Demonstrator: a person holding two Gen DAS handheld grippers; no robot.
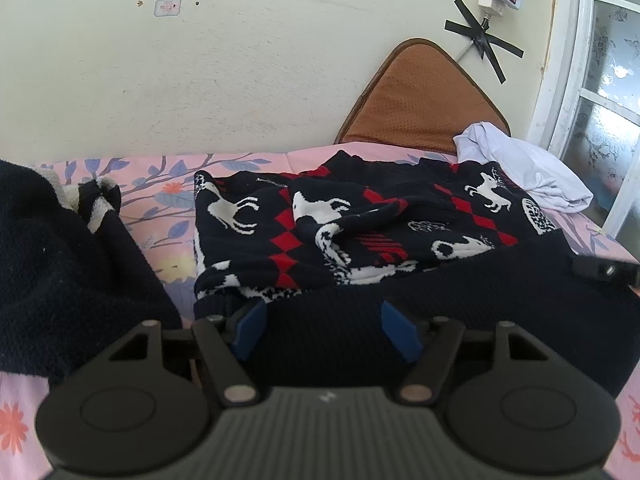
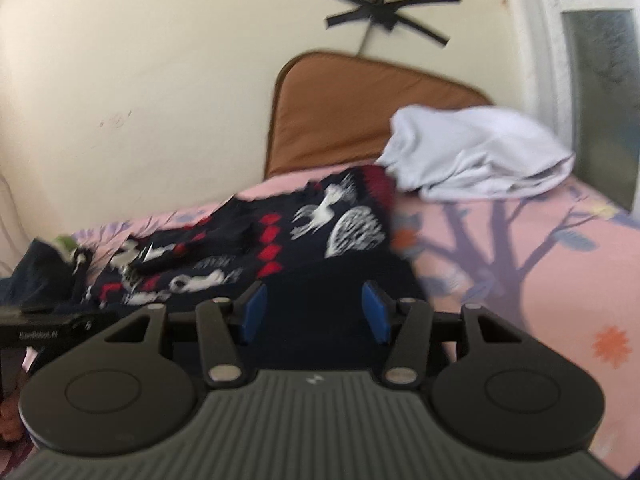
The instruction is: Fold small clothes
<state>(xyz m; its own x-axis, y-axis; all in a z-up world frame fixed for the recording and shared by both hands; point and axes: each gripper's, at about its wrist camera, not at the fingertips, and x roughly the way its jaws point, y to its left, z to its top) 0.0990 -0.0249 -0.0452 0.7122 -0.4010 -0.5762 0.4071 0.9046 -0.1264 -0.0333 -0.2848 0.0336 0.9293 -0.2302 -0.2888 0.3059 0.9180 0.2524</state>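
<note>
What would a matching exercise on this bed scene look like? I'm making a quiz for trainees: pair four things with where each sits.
Things:
1. patterned sweater
2. white garment
3. brown cushion
4. dark blue garment

Places:
A. leaning against the wall behind the bed
B. bunched near the window, at the far right of the bed
C. heaped at the left edge of the left wrist view
D. spread across the middle of the pink sheet, rumpled

Pairs: 1-D, 2-B, 3-A, 4-C
</note>
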